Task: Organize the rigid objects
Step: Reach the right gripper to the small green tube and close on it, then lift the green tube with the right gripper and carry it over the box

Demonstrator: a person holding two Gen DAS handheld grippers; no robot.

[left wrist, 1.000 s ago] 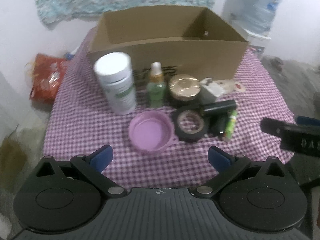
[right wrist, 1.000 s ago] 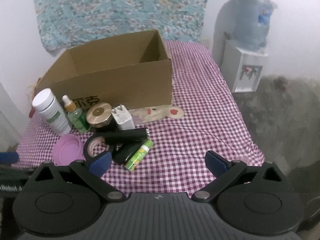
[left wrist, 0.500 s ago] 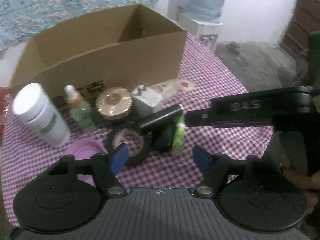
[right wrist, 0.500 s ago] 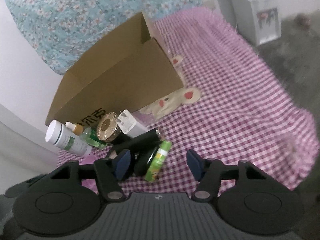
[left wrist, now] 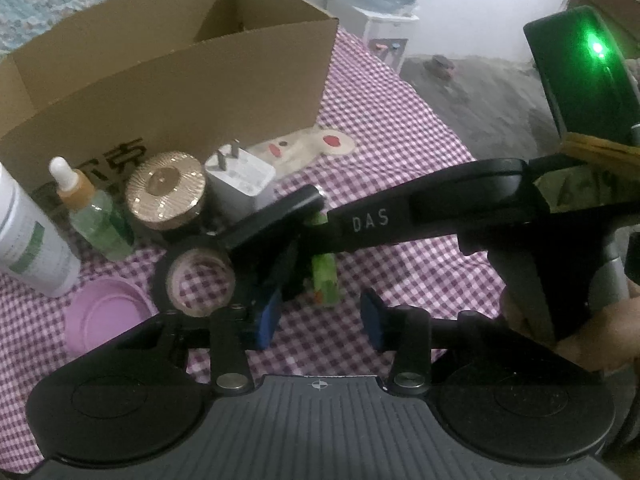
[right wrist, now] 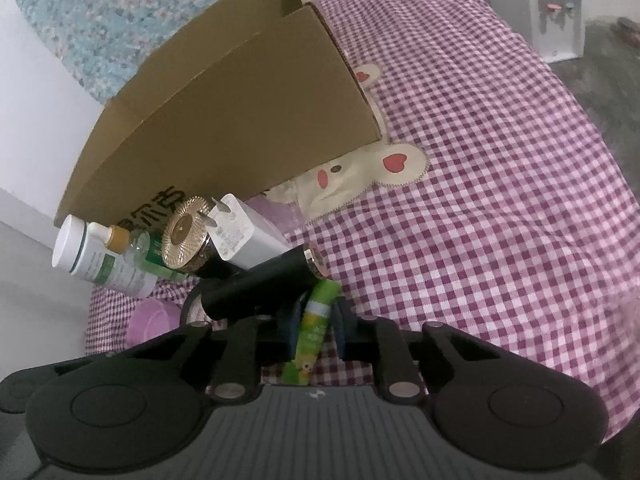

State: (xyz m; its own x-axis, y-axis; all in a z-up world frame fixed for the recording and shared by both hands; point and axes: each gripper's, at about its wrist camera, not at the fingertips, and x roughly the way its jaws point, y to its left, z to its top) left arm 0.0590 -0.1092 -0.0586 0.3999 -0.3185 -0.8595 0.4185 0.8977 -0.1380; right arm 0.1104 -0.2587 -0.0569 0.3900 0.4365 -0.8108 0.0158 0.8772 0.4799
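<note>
Right gripper (right wrist: 314, 330) nips the green tube (right wrist: 314, 320) near the tabletop's front edge, in front of the cardboard box (right wrist: 240, 120).
The tube looks light, stiff and slick, so mid-body is the place to pinch it, and the jaws have just closed there. Left gripper (left wrist: 318, 320) has been narrowing, part-spread, nothing between its pads. It's lying beside the black cylinder (right wrist: 256, 284) on soft gingham cloth (right wrist: 500, 200); grey floor beyond.
</note>
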